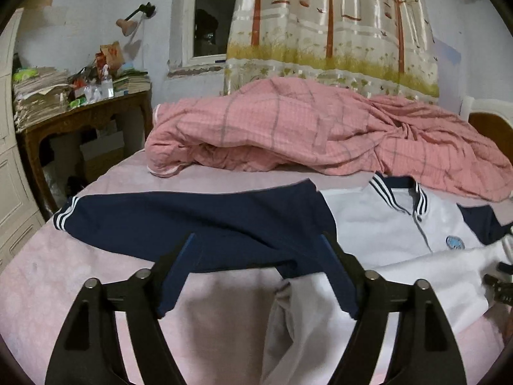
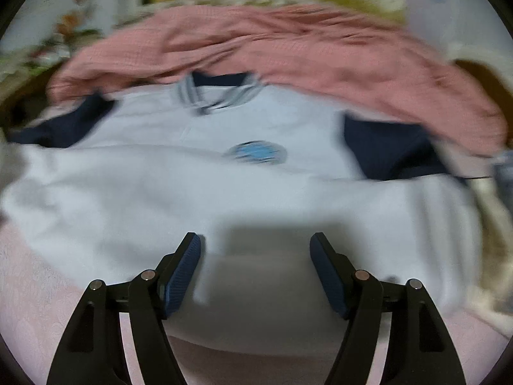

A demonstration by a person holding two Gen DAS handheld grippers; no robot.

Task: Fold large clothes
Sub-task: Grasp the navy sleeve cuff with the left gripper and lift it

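A white polo shirt (image 1: 378, 224) with navy sleeves, a striped collar (image 1: 397, 192) and a round blue badge (image 1: 454, 243) lies face up on the pink bed sheet (image 1: 80, 282). Its navy sleeve (image 1: 192, 218) stretches left, and the hem is folded up over the body. My left gripper (image 1: 258, 240) is open over that sleeve, with nothing pinched between its blue pads. In the blurred right wrist view, my right gripper (image 2: 255, 237) is open over the shirt (image 2: 144, 186) near its lower white fold, below the badge (image 2: 255, 152). Nothing is held.
A crumpled pink checked quilt (image 1: 320, 134) lies across the bed just beyond the collar. A wooden side table (image 1: 86, 118) piled with papers stands at the left, off the bed's edge. A tree-print curtain (image 1: 330, 25) hangs behind, and a headboard (image 1: 487, 125) shows at the right.
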